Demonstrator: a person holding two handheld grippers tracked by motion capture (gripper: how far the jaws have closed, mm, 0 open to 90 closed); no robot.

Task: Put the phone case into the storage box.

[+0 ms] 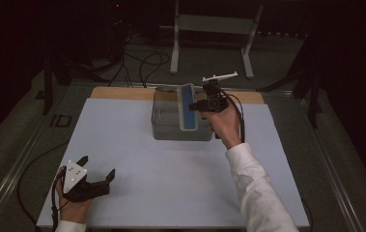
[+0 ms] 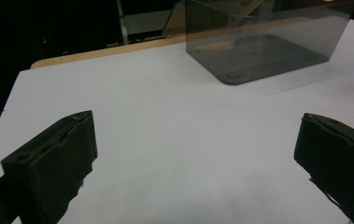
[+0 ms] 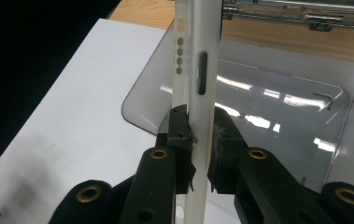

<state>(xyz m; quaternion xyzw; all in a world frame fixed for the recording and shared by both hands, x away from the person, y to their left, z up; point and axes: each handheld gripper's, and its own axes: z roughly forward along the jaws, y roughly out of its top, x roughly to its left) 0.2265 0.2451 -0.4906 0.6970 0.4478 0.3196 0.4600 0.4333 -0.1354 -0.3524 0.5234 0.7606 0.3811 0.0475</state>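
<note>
Gripping a flat white-and-blue case by its edge, my right claw has both pads pressed on the thin rim, as the right gripper view shows, where the white edge of the case runs up between the two black jaws with a slot and a row of small holes along it. From the high view the case hangs tilted over the open top of a clear grey plastic bin, its blue face turned up and its long side running front to back across the bin's right half. That bin stands near the far edge of the white table sheet, just before a strip of bare wood. My left claw rests low at the near left corner of the sheet, well apart from the bin, its jaws spread wide with nothing between them; in the left gripper view the bin sits farther off beyond them.
</note>
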